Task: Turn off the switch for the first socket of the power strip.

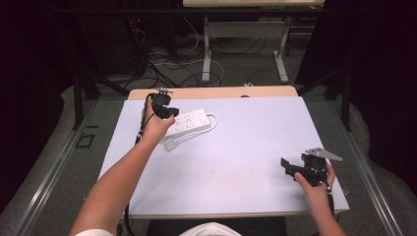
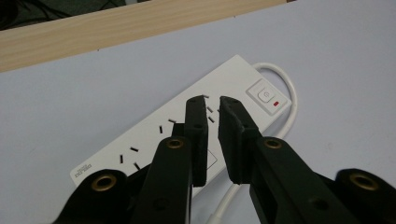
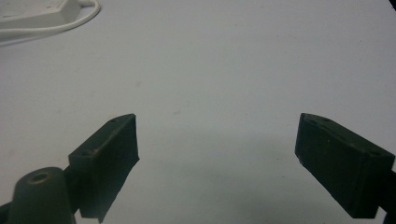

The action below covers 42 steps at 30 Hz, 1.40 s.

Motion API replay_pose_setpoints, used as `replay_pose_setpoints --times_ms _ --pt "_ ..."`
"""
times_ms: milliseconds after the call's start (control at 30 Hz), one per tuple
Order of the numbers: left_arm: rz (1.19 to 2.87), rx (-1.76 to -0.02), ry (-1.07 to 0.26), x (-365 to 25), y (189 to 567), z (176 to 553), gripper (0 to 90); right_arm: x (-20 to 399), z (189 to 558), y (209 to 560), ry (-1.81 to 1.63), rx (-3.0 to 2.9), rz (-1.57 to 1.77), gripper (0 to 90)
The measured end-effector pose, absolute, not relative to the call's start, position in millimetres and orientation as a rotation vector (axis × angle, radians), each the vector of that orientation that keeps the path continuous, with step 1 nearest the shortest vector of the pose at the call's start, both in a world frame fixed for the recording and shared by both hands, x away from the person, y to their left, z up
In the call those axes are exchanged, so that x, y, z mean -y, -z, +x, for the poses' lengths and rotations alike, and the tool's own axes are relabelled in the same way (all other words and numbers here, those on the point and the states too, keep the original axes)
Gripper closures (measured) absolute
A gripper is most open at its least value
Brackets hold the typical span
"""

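A white power strip (image 1: 189, 122) lies flat at the back left of the pale sheet, with its switch (image 2: 266, 96) and red light at its right end. My left gripper (image 1: 170, 112) hovers just over the strip's sockets (image 2: 140, 135). Its jaws (image 2: 212, 100) stand almost together with only a thin slit and nothing between them. My right gripper (image 1: 286, 167) is held near the front right of the table. It is open (image 3: 217, 126), its jaws wide apart over bare sheet. The strip's end (image 3: 32, 16) shows far off in the right gripper view.
The strip's white cable (image 1: 211, 123) loops round its right end and runs back to a plug (image 1: 170, 144) lying in front of it. The pale sheet (image 1: 236, 162) covers a wooden table whose far edge (image 1: 211, 92) shows behind the strip. Cables lie on the floor beyond.
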State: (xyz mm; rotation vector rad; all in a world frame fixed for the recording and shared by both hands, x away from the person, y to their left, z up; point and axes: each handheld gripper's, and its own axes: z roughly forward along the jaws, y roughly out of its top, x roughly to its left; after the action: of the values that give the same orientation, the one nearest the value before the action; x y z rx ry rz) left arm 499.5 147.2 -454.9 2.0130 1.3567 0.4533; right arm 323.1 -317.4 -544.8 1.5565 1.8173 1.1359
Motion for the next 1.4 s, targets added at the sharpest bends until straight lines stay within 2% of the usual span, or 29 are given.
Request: replay_pose_setpoints --times_ms 467,1400 --pt "2.029 -1.396 -0.464 -144 465 508 90.0 317 324 546 -1.151 -1.813 1.556 12.7" --pt "2.061 -1.454 -0.406 -127 493 524 90.0 317 326 548 -1.157 -1.819 1.565 13.0"
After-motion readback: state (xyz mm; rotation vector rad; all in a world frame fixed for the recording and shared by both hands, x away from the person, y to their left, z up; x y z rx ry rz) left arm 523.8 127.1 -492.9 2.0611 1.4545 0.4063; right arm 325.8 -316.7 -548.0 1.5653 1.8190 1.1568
